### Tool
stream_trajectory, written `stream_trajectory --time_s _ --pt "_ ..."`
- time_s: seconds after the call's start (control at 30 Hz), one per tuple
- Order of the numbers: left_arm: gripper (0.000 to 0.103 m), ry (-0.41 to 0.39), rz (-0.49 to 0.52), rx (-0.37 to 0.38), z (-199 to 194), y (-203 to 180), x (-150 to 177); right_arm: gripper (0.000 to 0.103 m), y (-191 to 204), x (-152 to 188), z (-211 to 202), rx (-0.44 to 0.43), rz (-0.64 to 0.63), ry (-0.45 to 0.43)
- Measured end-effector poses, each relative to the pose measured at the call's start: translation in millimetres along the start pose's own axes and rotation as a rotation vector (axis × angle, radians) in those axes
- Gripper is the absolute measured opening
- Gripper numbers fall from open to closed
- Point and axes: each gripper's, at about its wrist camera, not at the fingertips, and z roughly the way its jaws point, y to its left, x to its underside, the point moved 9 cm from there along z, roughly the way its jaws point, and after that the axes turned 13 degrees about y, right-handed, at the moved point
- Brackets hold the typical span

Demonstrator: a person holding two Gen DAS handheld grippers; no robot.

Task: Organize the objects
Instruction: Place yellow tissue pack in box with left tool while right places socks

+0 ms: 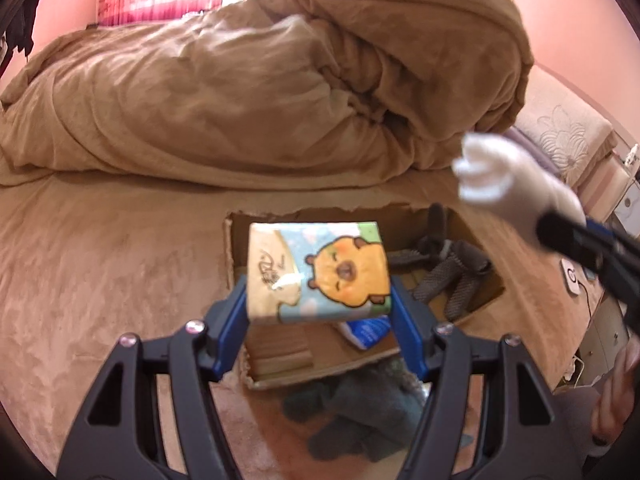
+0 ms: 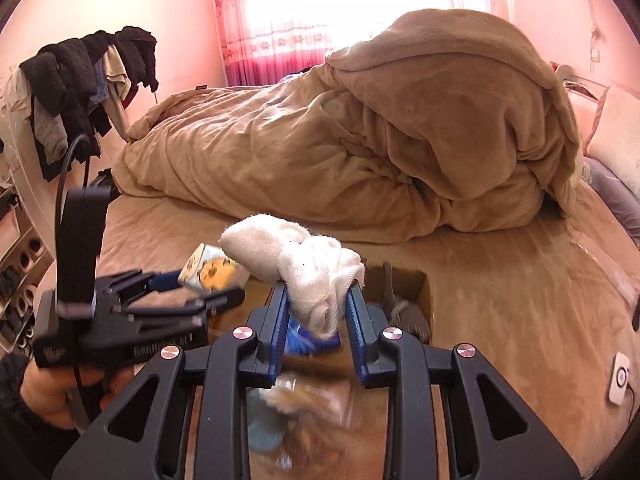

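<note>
My left gripper [image 1: 318,300] is shut on a tissue pack [image 1: 318,272] with a cartoon bear print and holds it above an open cardboard box [image 1: 486,268] on the bed. The pack also shows in the right wrist view [image 2: 212,270]. My right gripper [image 2: 318,300] is shut on a rolled white sock [image 2: 304,264], held above the same box [image 2: 424,292]; the sock shows in the left wrist view [image 1: 504,178] at the right. Grey socks [image 1: 444,268] and a blue packet [image 1: 368,330] lie in the box.
A heaped tan duvet [image 1: 260,80] fills the back of the bed. A dark green cloth [image 1: 360,416] lies in front of the box. A white controller [image 2: 620,378] with a cord lies at the right. Clothes hang on a rack [image 2: 80,80] at the left.
</note>
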Motion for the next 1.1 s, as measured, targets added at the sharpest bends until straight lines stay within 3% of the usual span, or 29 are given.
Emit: stream_trajectory --time_s 0.33,0.47,0.53,0.77,0.9,1.1 --pt "0.067 0.054 0.023 -0.062 36.6 1.4 2.8 0.029 -2.6 -26.5 53.6 -0.026 -0.014 0.048" --pt "0.080 0.058 0.010 -0.051 40.9 0.0 -1.5 0.029 0.1 -24.8 73.3 -0.042 -0.008 0.081" --pt "0.084 0.057 0.014 -0.063 38.6 -0.2 -1.2 0.029 1.9 -24.1 79.6 -0.047 -0.010 0.087" --pt "0.085 0.030 0.037 -0.016 13.6 3.6 15.1 0.031 7.9 -18.4 106.4 -0.106 0.001 0.144" --pt "0.086 -0.007 0.022 -0.023 -7.1 13.3 18.1 0.032 23.0 -11.3 122.6 -0.131 -0.020 0.178" --pt "0.086 0.002 -0.009 -0.045 -11.1 36.8 28.1 0.032 38.8 -5.2 138.2 -0.162 -0.015 0.214"
